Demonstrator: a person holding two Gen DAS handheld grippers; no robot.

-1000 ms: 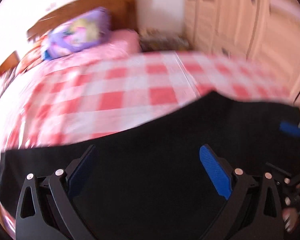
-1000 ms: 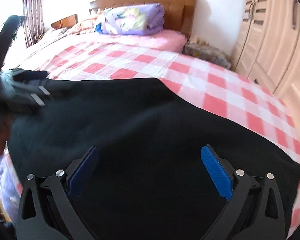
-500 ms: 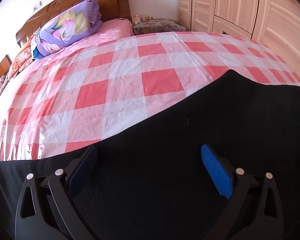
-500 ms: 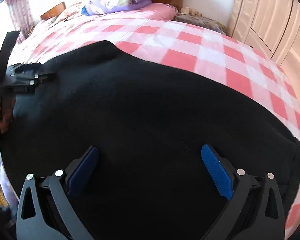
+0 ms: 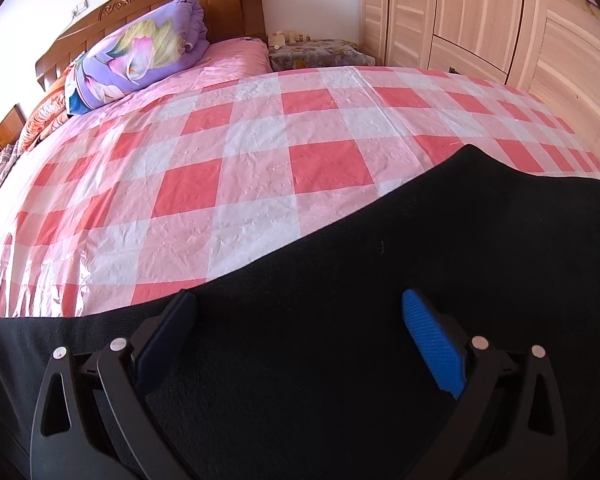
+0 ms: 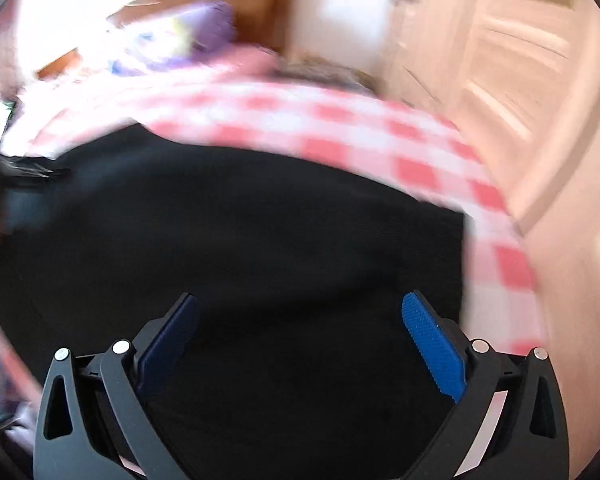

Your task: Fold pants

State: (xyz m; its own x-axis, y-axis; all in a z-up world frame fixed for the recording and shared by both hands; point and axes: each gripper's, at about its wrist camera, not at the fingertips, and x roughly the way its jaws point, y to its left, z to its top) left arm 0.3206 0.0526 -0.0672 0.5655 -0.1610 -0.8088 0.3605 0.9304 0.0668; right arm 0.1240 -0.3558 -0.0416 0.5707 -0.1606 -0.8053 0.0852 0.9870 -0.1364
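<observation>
Pants spread flat, both tongs open above them

Black pants (image 5: pixel 420 280) lie spread on the bed's pink checked sheet (image 5: pixel 239 152), directly under and ahead of both tongs. We hold the left gripper (image 5: pixel 297 320) with its fingers wide apart and nothing between them; the right gripper (image 6: pixel 297 320) is the same, though its view is smeared by motion. We judge that the cloth is laid out and no fold is yet in hand. The next move calls for bringing each pair of fingers down onto an edge of the cloth and pinching it, then carrying that edge across. Far ahead of the left tongs sit a rolled purple quilt (image 5: pixel 139 56) and the wooden headboard (image 5: pixel 159 16); a wardrobe (image 5: pixel 480 20) stands ahead to the right. Nothing lies on the sheet between the pants and the quilt, so nothing appears to block us.
</observation>
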